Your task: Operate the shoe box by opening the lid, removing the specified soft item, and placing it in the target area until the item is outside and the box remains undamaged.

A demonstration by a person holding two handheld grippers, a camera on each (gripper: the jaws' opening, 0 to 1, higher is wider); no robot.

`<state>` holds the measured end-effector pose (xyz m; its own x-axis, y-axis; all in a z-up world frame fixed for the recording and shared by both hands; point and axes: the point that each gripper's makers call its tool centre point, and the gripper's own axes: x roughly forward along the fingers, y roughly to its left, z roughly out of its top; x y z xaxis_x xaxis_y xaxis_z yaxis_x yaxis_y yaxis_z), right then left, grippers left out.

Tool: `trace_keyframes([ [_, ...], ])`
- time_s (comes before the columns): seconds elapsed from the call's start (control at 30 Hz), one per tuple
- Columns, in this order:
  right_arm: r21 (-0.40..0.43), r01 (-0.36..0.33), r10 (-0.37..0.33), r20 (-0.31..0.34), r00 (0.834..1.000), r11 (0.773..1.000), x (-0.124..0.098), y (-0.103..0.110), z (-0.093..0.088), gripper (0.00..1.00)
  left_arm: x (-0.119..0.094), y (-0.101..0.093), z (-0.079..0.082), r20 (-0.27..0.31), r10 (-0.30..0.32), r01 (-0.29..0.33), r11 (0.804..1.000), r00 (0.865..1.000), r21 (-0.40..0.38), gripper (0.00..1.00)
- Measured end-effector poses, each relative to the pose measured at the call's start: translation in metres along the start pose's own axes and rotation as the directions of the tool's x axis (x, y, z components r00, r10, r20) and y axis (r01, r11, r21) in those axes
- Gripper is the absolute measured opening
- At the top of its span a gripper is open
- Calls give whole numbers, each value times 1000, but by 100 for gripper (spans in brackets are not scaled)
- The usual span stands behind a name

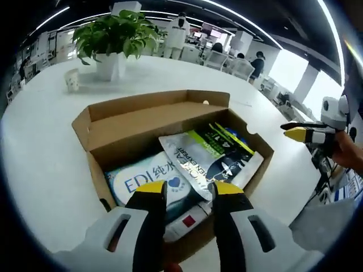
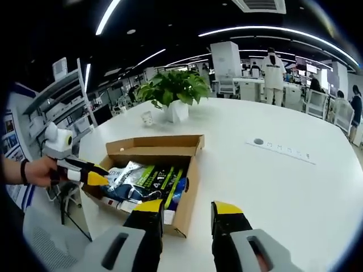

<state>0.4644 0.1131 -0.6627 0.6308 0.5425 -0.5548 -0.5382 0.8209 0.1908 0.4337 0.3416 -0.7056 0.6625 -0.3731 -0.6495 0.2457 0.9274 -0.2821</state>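
opposite close views, shared shoe box [image 1: 170, 141]

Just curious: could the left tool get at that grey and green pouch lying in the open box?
Probably yes. The box has its lid folded back, the pouch lies on top, and the open left tool sits just before it.

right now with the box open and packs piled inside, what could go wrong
The silver pouch lies overlapped on the blue pack, so the left tool might pinch the wrong one or both. Its open jaws hang near the front cardboard wall; a low reach could crush that. Lifting one pack could also drag neighbours out of the box.
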Motion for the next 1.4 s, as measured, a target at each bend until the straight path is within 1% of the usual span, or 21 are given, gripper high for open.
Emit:
trace_keyframes([
  [0.13, 0, 5, -5, -2, 1000, 1000, -4, -1, -3, 30, 7, 1, -3, -17, -5, 4, 1000, 1000, -14, 31],
  [0.2, -1, 8, -8, -3, 1000, 1000, -6, -1, -4, 29, 9, 0, -3, -19, -14, 13, 999, 1000, -43, 30],
  [0.43, -6, 15, -15, -5, 1000, 1000, -10, -1, -6, 29, 20, -5, -5, -42, -34, 31, 997, 999, -72, 28],
  [0.53, -16, 13, -13, -12, 1000, 1000, -12, 1, -9, 29, 22, -8, -2, -31, -47, 43, 993, 998, -109, 26],
  [0.57, -17, 12, -13, -15, 1000, 1000, -12, 0, -9, 29, 24, -10, 0, -26, -55, 51, 989, 998, -135, 26],
  [0.73, -17, 12, -13, -18, 1000, 1000, -12, 1, -11, 29, 27, -13, 3, -22, -62, 57, 986, 998, -155, 25],
  [0.9, -20, 7, -7, -24, 1000, 1000, -10, 4, -11, 29, 30, -17, 4, 1, -75, 73, 968, 997, -239, 23],
  [0.97, -19, 6, -6, -25, 1000, 1000, -9, 4, -12, 29, 30, -19, 3, 14, -85, 86, 954, 996, -288, 22],
  [1.03, -18, 4, -5, -26, 1000, 1000, -8, 5, -12, 29, 30, -21, -2, -3, -96, 90, 950, 995, -299, 19],
  [1.07, -19, 3, -4, -26, 1000, 1000, -8, 5, -12, 29, 29, -21, -4, -9, -94, 87, 951, 996, -297, 17],
  [1.1, -20, 3, -4, -26, 1000, 1000, -8, 6, -12, 29, 29, -21, -8, -25, -90, 78, 953, 996, -292, 16],
  [1.13, -21, 3, -4, -26, 1000, 1000, -8, 6, -12, 29, 29, -20, -10, -28, -90, 78, 952, 996, -295, 15],
  [1.23, -19, 4, -4, -24, 1000, 1000, -7, 6, -12, 28, 27, -23, -18, -38, -112, 94, 939, 993, -331, 15],
  [1.4, -21, -2, 1, -30, 1000, 1000, -5, 8, -13, 28, 30, -27, -16, -40, -122, 100, 933, 992, -345, 15],
])
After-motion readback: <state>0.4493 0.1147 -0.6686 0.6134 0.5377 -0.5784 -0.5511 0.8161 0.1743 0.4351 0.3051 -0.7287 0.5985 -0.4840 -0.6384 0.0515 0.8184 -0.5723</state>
